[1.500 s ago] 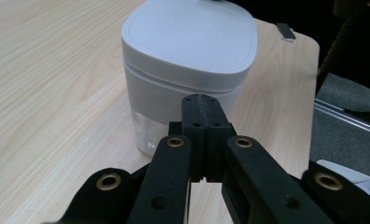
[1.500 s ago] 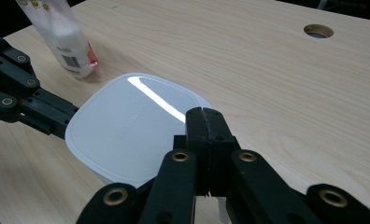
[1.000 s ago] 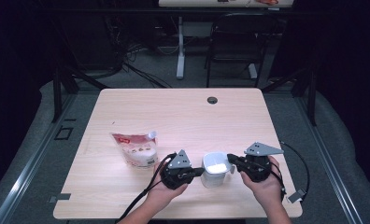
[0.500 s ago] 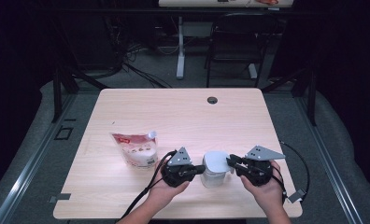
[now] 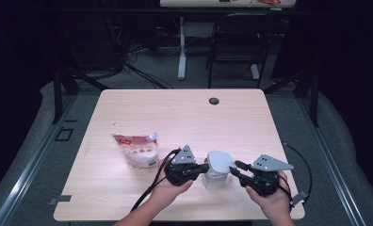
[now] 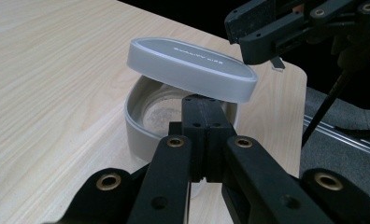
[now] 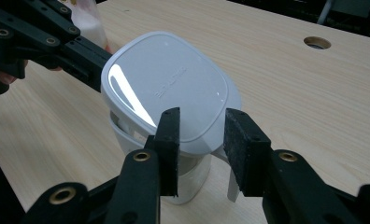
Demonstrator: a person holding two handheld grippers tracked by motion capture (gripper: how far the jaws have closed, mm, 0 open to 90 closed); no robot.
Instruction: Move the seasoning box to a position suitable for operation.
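Embossed lettering on the lid (image 7: pixel 169 88), too small to read

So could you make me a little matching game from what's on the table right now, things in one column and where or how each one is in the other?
Things:
1. lid
2. container
3. pouch
4. hole

Places or states:
a. lying flat, to the left of both grippers
b. tilted, raised off the rim at one side
c. in the tabletop near the far edge
d. standing between the two grippers, rim pinched by the left gripper

Pairs: 1-b, 2-d, 3-a, 4-c
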